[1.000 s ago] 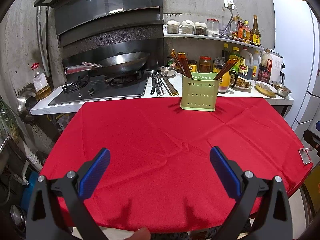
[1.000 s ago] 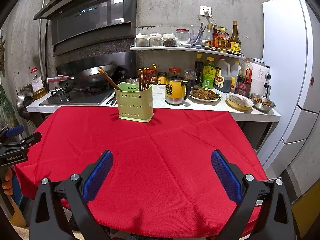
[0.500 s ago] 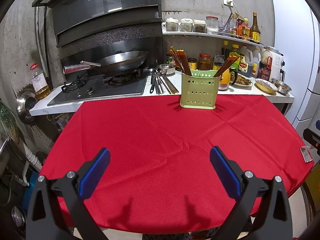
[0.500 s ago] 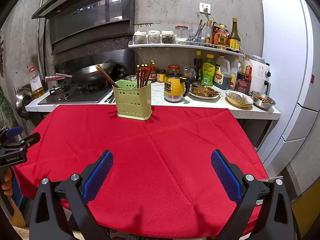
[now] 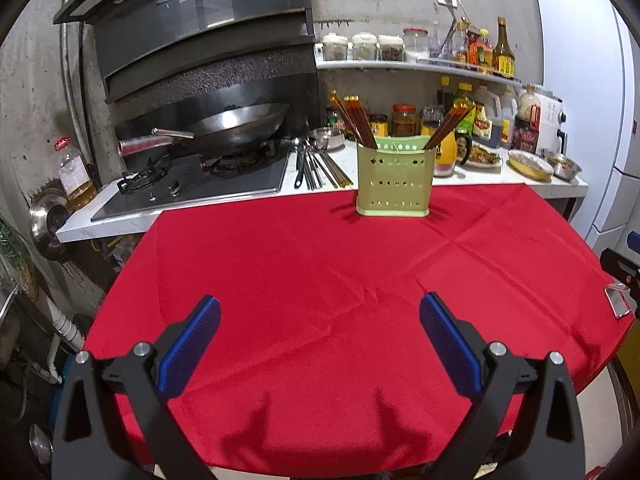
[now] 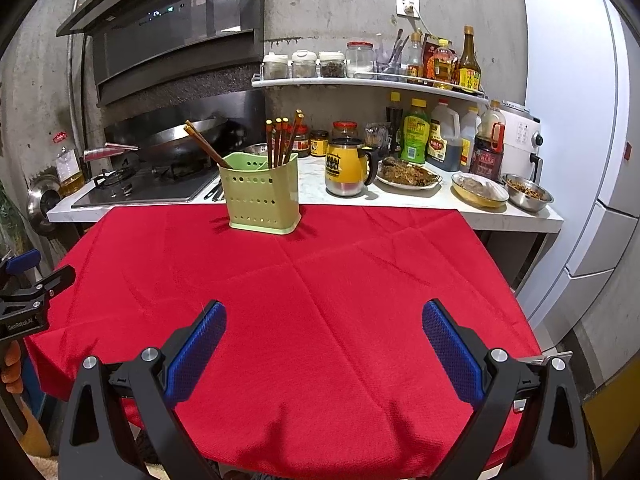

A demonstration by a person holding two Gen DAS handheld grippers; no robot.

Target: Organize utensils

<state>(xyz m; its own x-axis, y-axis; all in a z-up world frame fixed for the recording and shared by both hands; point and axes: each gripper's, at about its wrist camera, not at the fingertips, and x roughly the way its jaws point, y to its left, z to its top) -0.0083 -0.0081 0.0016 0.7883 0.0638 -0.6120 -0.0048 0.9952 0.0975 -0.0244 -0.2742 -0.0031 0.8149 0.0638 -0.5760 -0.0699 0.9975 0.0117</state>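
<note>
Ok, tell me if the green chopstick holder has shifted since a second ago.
No. The green holder sits just as before, beside the yellow mug.

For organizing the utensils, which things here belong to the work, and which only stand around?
Belong to the job:
- pale green perforated plastic utensil holder on the red tablecloth
- dark brown wooden chopsticks standing in it
- loose metal spoons and chopsticks on the white counter
- left tongs and right tongs, both open

Just lying about:
- steel wok
- yellow mug
- sauce bottles
- food dishes
</note>
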